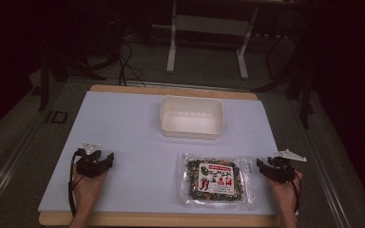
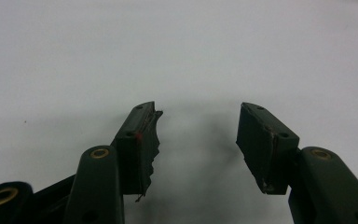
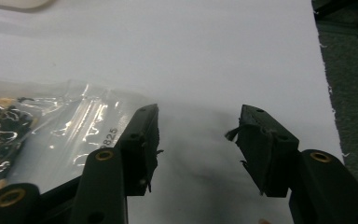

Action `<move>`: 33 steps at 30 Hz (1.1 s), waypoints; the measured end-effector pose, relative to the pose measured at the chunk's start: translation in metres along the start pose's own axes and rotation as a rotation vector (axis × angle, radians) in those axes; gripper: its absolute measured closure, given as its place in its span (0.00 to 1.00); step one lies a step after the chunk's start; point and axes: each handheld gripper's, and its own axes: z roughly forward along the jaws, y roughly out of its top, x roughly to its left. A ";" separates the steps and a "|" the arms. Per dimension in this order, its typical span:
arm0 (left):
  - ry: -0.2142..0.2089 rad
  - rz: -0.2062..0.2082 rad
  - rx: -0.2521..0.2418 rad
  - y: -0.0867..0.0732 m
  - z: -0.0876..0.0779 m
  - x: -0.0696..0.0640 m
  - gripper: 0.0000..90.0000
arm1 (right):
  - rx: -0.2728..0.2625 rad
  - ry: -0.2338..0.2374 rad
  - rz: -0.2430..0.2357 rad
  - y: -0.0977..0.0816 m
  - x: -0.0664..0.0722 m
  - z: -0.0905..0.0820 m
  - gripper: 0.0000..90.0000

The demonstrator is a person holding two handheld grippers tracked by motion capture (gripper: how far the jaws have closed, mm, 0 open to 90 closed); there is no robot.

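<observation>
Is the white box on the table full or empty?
Empty: the high view shows the white box with only its bare white floor inside.

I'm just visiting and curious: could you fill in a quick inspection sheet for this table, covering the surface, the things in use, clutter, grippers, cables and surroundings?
Surface: pale sheet over a wooden table.
Job's things: sealed clear food packet lying flat near the right gripper; empty white tray farther back, apart from it.
Clutter: nothing seen.
Grippers: left gripper and right gripper both with jaws open, nothing between them, resting low at the near edge.
Cables: black cable trailing along the left hand.
Surroundings: dark room, white stand behind the table.
</observation>
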 end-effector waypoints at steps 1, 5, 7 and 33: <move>-0.003 0.007 -0.007 0.000 0.000 0.000 0.54 | 0.003 0.015 0.011 0.000 0.000 -0.002 0.52; -0.022 0.064 -0.033 0.000 0.000 -0.006 0.54 | 0.012 0.047 0.015 0.002 0.004 -0.008 0.48; -0.025 0.072 -0.032 0.000 0.000 -0.007 0.54 | 0.014 0.063 0.012 0.002 0.005 -0.010 0.47; -0.006 0.113 -0.011 -0.001 0.002 -0.013 0.53 | 0.142 0.249 0.062 -0.029 0.034 -0.032 0.40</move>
